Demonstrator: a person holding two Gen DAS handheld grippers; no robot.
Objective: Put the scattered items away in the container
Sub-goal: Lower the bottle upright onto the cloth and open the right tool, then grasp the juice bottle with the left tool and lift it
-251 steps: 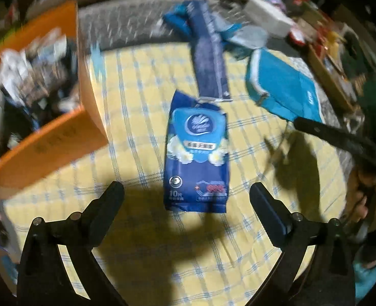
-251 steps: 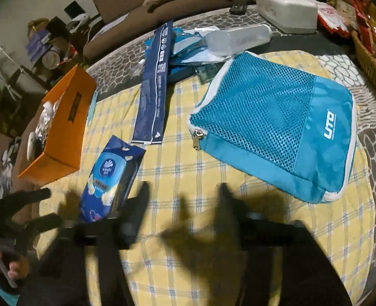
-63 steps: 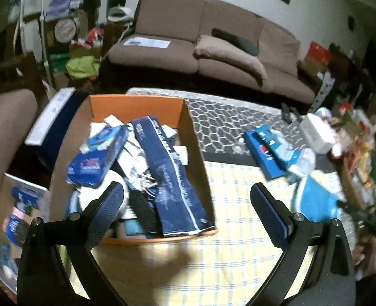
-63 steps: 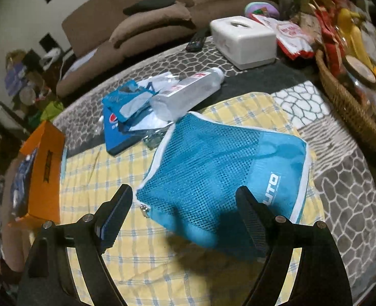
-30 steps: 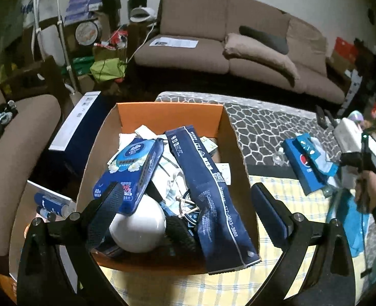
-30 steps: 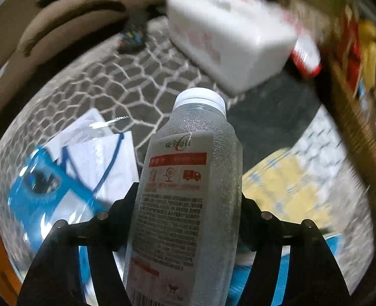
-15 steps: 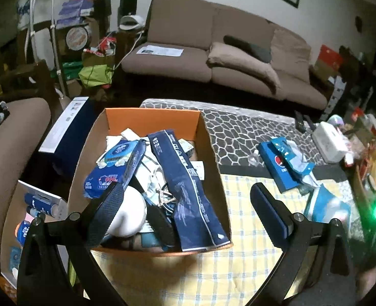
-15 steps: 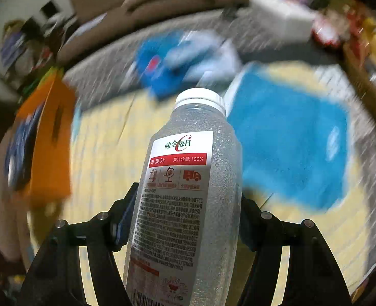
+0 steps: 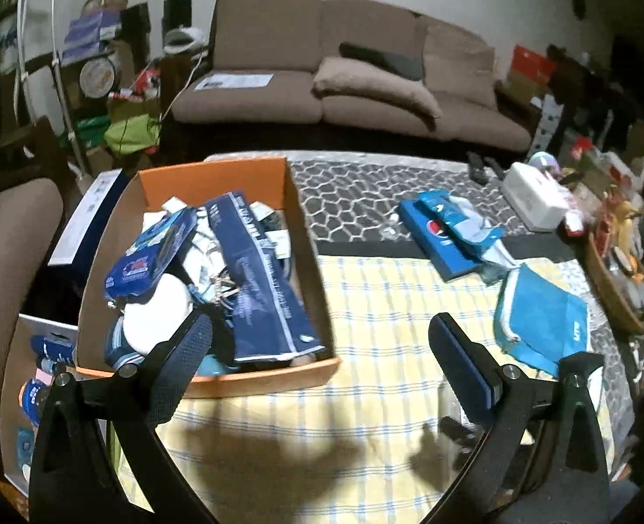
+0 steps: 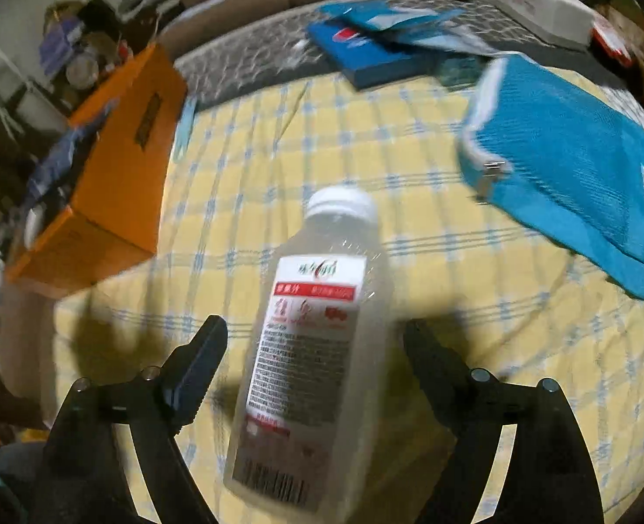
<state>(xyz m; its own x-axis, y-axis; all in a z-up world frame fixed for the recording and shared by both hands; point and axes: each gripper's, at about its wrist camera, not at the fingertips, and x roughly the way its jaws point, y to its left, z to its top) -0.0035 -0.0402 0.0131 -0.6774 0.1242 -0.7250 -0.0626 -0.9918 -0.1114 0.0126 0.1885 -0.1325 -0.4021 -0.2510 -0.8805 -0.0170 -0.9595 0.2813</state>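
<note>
A clear plastic bottle (image 10: 317,327) with a white cap and a red and white label lies tilted between the fingers of my right gripper (image 10: 315,329), over the yellow checked cloth (image 10: 409,183). The jaws are opening and a gap shows on each side of the bottle, so the pads do not press on it. The orange box (image 10: 121,166) stands to the left. In the left wrist view my left gripper (image 9: 320,325) is open and holds nothing, just in front of the orange box (image 9: 256,377), which is packed with blue packets and other items.
A blue mesh pouch (image 9: 540,318) lies on the cloth to the right, with a blue Pepsi box (image 9: 439,236) and torn wrappers behind it. A white tissue box (image 9: 535,201) and a wicker basket (image 9: 614,292) stand at the far right. A brown sofa sits behind the table.
My right gripper has carried the bottle from the far side of the table to the yellow cloth near the orange box, and its jaws have spread off the bottle. My left gripper has drifted sideways.
</note>
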